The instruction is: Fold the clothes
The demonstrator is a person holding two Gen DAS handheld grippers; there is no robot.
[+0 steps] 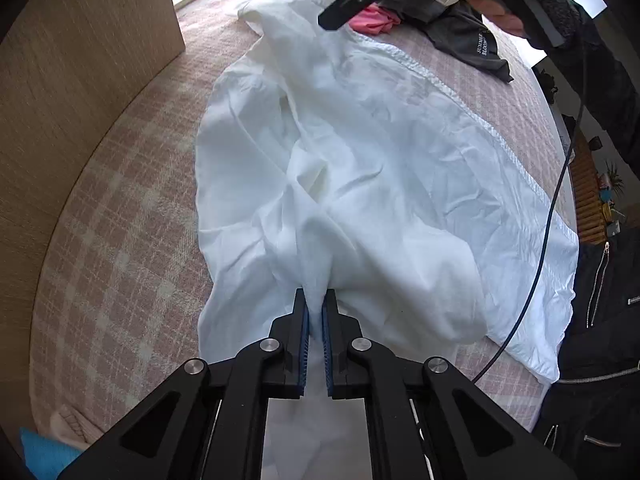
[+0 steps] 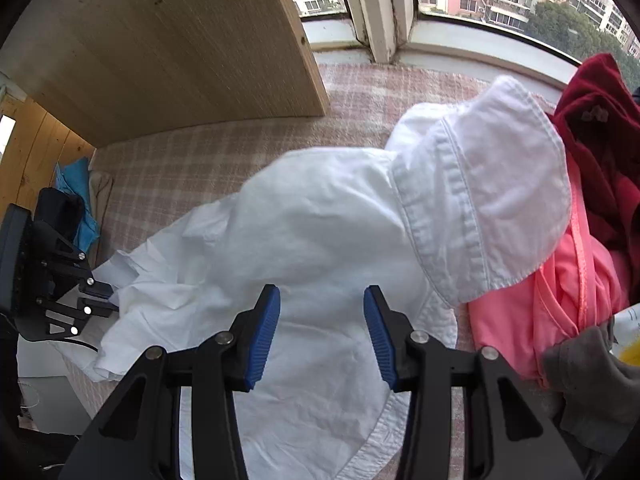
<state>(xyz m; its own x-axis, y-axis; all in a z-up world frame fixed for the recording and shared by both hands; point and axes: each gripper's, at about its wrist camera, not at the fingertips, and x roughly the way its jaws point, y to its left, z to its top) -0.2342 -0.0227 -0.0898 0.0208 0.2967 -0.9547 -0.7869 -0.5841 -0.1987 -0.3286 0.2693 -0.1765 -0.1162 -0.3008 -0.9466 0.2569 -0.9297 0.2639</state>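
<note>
a bunched fold of the white garment [image 1: 360, 168] is pinched between the pressed-together jaws of the left gripper [image 1: 315, 312]. the right gripper [image 2: 322, 320] is held above the same garment with its jaws spread and nothing between them. the garment is spread, crumpled, across the pink checked bedcover [image 1: 120, 240], its hood [image 2: 492, 200] lying against a pink garment [image 2: 560, 312] beside a dark red one [image 2: 600, 120].

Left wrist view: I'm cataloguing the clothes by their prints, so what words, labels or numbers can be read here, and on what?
"SUMMER BLOOM": small pale print on the crumpled dark grey garment lying on the pink checked bed cover; the last letters are cut off by a fold.
White print on the black right tool, near the top edge: too blurred to read.
Nothing else bears text.
</note>
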